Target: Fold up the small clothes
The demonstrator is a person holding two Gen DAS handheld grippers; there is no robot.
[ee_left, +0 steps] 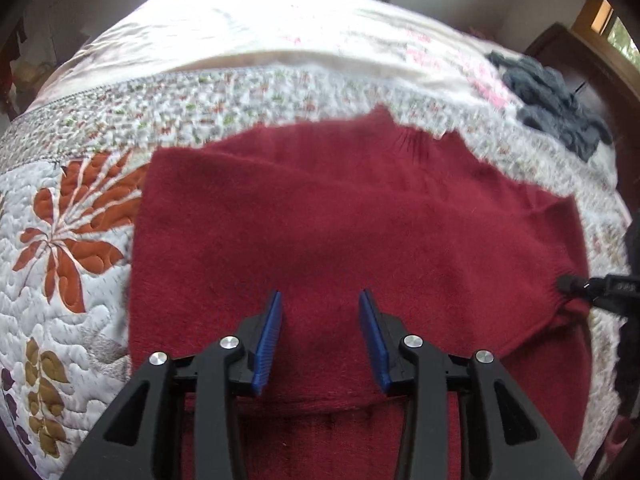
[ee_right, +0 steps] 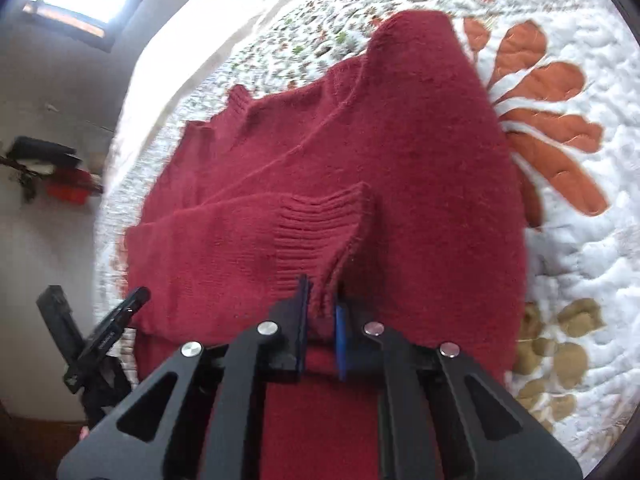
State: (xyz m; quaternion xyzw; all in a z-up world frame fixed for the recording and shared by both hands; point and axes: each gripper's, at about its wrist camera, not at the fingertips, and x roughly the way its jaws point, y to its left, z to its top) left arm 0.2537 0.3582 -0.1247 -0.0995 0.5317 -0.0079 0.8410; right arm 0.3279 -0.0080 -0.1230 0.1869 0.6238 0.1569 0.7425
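A dark red knit sweater (ee_left: 352, 220) lies flat on the quilted bedspread (ee_left: 72, 208), its collar toward the far side. My left gripper (ee_left: 320, 304) hovers open over the sweater's lower middle, nothing between its blue pads (ee_left: 272, 336). At the sweater's right edge my right gripper (ee_left: 566, 284) pinches the knit. In the right wrist view my right gripper (ee_right: 322, 300) is shut on the ribbed sleeve cuff (ee_right: 316, 232), and the sleeve lies across the sweater's body (ee_right: 432, 160). One black finger of my left gripper (ee_right: 120, 316) shows at the lower left.
A crumpled grey garment (ee_left: 552, 108) lies on the far right of the bed. A cream sheet (ee_left: 248, 24) covers the far half. Dark wooden furniture (ee_left: 580, 68) stands past the right edge. Bare quilt with leaf patterns (ee_right: 568, 240) lies beside the sweater.
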